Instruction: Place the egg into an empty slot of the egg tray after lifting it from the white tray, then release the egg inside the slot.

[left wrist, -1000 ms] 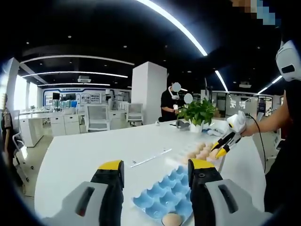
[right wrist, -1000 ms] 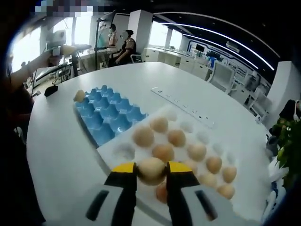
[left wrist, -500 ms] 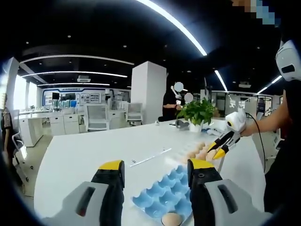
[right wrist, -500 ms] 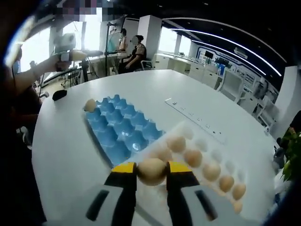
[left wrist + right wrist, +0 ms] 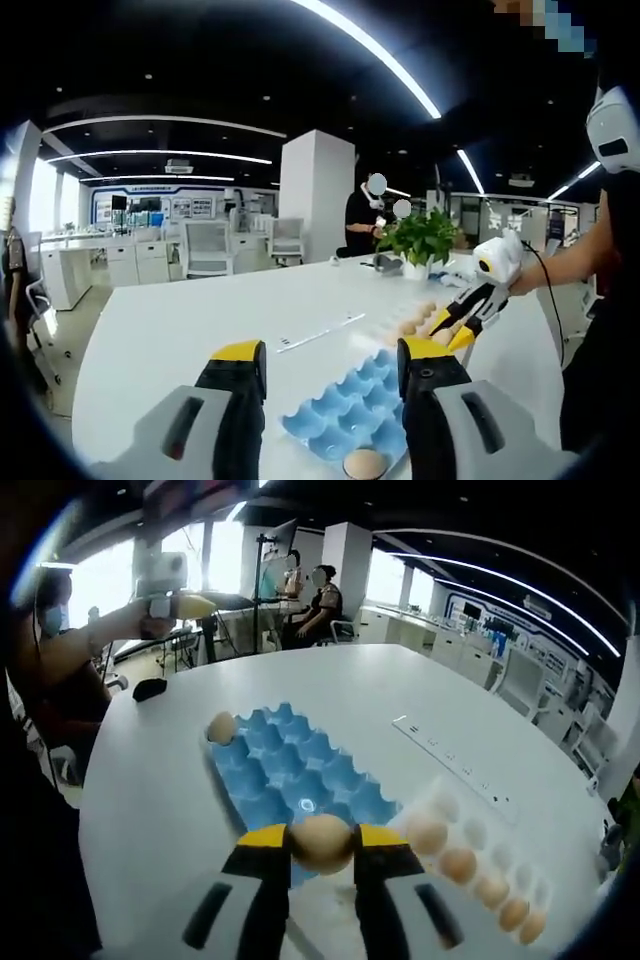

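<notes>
Egg (image 5: pixel 322 842) in right gripper (image 5: pixel 322 848)

Open-plan office: white pillar (image 5: pixel 316 195) behind round white table (image 5: pixel 180 325); ceiling light strips (image 5: pixel 370 55) overhead; white desks (image 5: pixel 140 262) left of pillar.

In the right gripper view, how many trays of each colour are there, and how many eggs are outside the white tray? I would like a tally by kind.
Blue egg tray: 1
White tray: 1
Egg sitting in a corner slot of the blue egg tray: 1
Egg held between the jaws of the right gripper: 1
Total: 4
</notes>
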Demonstrator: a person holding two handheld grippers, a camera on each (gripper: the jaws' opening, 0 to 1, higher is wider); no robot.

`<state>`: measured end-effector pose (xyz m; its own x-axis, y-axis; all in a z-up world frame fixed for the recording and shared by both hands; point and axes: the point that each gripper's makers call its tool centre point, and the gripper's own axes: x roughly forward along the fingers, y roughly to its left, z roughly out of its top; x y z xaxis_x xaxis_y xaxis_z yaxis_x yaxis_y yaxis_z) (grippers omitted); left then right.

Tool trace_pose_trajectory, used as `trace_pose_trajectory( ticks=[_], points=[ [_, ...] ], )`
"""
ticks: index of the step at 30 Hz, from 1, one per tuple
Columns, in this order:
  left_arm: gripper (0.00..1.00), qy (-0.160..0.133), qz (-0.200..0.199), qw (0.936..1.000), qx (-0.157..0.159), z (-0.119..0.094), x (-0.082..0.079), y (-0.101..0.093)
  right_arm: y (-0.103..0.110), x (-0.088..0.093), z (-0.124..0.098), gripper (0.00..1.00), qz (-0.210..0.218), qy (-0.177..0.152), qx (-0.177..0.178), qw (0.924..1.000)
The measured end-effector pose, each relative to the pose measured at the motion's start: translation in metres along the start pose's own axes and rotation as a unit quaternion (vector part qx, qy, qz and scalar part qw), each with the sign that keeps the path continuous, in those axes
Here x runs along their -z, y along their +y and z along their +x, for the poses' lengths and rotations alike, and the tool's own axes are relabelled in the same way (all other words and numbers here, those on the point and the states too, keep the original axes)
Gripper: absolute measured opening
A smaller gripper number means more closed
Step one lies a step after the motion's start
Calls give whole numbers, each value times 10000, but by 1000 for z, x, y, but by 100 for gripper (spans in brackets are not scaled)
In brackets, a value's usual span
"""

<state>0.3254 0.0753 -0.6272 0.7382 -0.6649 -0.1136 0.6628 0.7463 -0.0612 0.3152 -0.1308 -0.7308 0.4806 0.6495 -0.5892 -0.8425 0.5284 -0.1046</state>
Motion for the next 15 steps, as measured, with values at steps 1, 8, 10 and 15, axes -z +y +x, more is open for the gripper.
trace_pose_trajectory(
  ticks=[1,8,10,15],
  points=[
    [53,4,9,10000,1,0,0,0,2,-2,2,23,-37,-3,-24,10000],
    [53,-19,13,10000,-17,-1,-1,1,24,-17,23,23,-161,-106,-334,9993],
    [53,-15,16,10000,-19,-1,-1,2,29,-19,27,23,-202,-104,-416,9989],
    [53,-18,18,10000,-32,-2,-1,3,39,-23,37,23,-307,-115,-553,9979]
  ],
)
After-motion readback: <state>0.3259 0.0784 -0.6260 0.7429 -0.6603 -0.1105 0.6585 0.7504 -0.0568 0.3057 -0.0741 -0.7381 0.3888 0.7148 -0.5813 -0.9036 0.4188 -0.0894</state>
